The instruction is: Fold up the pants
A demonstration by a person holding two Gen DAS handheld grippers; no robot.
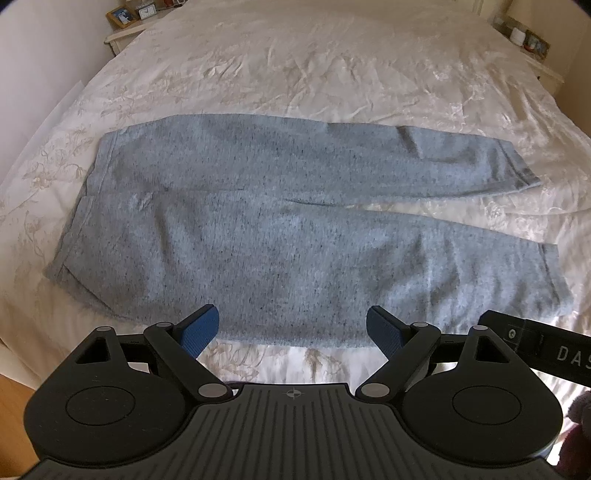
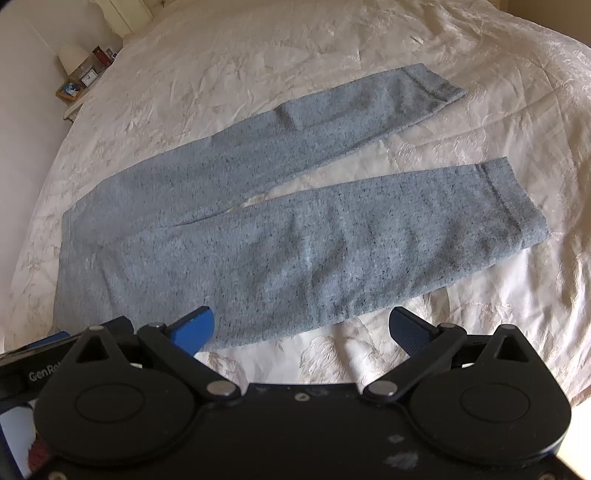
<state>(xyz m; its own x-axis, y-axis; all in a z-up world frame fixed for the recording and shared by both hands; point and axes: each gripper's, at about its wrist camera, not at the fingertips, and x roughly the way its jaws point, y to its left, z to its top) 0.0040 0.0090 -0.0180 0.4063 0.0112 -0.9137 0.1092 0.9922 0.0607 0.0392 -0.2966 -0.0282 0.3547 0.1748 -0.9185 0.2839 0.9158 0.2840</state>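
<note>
Grey-blue speckled pants [image 1: 258, 229] lie flat on the bed, waistband to the left and both legs stretched to the right, slightly apart. My left gripper [image 1: 291, 326] hovers open over the near edge of the lower leg, blue pads spread wide with nothing between them. In the right wrist view the same pants [image 2: 295, 251] run from lower left to upper right. Near the pants' front edge my right gripper [image 2: 301, 328] stands open and holds nothing. Part of the right gripper's body [image 1: 535, 347] shows at the lower right of the left wrist view.
A white patterned bedspread [image 1: 314, 66] covers the bed under the pants. A bedside table with a framed picture and clock [image 1: 129, 18] stands at the far left corner, another with small items [image 1: 532, 40] at the far right. Wooden floor [image 1: 14, 398] shows lower left.
</note>
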